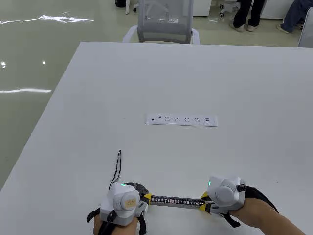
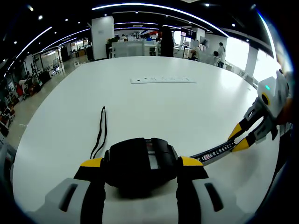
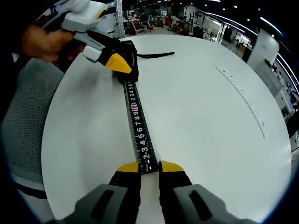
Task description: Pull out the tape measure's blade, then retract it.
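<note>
Gripping the black rubbery tape measure case, the left claw sits clenched near the front edge of the white bench; the black numbered blade runs flat rightward, its tip pinched by the right claw.

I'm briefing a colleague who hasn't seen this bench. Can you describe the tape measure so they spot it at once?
On the white table, look at the near edge, in front of the white power strip. The tape measure is the boxy black case clamped in the left gripper, its numbered blade stretched to the right gripper; the black cord beside it is thin.
</note>
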{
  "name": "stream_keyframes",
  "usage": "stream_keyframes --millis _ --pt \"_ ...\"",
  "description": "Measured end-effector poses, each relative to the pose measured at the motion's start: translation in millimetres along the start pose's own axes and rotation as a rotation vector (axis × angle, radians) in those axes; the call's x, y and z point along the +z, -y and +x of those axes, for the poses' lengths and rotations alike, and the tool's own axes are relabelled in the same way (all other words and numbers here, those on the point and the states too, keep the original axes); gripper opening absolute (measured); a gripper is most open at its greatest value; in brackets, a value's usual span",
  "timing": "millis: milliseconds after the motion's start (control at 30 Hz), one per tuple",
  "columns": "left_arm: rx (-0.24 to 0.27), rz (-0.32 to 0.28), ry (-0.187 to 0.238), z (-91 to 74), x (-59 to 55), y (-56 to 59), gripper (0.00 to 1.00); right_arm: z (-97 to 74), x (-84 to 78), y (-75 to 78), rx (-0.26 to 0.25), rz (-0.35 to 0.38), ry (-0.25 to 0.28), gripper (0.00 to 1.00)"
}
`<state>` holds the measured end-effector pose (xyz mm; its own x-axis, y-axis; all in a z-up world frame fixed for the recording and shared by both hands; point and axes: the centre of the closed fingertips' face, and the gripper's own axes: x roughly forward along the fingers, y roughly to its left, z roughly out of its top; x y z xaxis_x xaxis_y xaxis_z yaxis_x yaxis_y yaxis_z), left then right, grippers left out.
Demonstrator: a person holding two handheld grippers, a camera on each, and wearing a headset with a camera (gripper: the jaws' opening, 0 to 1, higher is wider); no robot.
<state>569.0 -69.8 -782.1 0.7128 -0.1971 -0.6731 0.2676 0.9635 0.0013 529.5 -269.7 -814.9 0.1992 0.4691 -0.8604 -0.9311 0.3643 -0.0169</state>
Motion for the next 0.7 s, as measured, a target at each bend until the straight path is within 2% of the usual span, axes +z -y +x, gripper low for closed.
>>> stream_keyframes --millis 700 --pt "-0.004 0.002 0.000 0.5 0.5 0.3 0.57 6.3 7.8 -2.0 0.004 0.000 0.006 0.13"
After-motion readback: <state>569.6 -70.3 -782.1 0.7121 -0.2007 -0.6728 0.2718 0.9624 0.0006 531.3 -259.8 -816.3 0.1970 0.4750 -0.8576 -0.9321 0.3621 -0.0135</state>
